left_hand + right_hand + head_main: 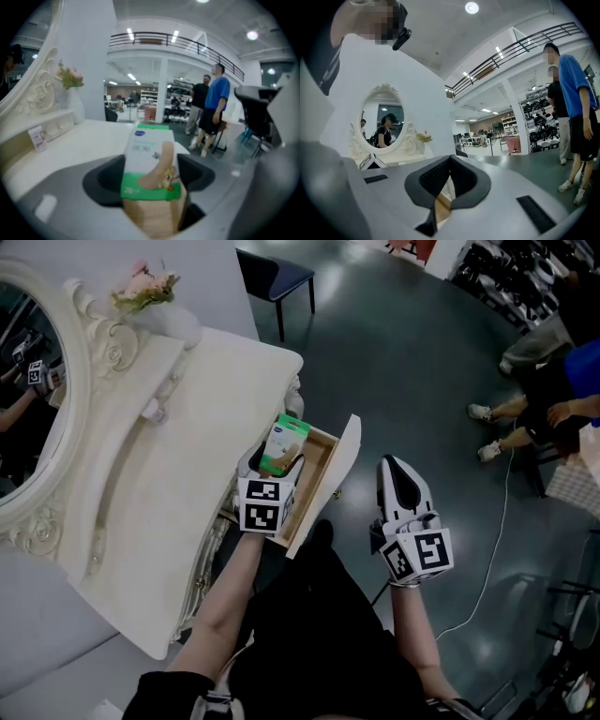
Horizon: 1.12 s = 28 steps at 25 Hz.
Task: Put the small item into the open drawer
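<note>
Left gripper (274,471) clamping green-white cardboard box (284,442) over open wooden drawer (327,454), white vanity (178,474) alongside, right gripper (400,472) closed, empty, plaster picture (161,164) only in left gripper view.

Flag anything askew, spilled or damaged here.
Nothing stands out. The left claw is shut on the box at the open drawer. The right claw is shut and empty, off to the drawer's side. The flowers stand upright on the vanity.
</note>
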Each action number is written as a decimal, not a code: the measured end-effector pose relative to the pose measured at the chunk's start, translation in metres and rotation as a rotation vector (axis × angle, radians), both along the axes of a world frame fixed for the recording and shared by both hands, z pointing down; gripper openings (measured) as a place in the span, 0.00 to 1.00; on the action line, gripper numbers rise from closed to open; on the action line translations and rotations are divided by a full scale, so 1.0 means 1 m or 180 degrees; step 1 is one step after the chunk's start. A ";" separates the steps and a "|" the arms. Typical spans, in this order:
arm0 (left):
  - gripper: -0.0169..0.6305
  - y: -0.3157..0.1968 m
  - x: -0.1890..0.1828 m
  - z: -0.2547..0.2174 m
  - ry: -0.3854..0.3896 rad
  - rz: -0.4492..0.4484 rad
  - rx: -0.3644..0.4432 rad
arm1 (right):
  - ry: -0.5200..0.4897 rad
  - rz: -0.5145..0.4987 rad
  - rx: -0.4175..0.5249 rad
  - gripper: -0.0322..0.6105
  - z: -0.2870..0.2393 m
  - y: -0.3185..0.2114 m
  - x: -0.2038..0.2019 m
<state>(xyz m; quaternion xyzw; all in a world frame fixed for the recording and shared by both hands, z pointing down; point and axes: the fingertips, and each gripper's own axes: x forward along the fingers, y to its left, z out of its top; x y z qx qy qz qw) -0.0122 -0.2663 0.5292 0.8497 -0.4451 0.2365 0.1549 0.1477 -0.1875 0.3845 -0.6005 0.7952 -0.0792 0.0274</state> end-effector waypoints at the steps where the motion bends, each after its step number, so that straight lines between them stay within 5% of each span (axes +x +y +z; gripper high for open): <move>1: 0.57 -0.001 0.002 0.007 -0.0019 0.0012 -0.0029 | -0.0007 0.0000 -0.0006 0.05 0.001 -0.001 0.001; 28: 0.57 -0.006 0.009 0.152 -0.0610 0.0103 -0.0957 | -0.0014 -0.0033 -0.0139 0.05 0.015 -0.020 0.003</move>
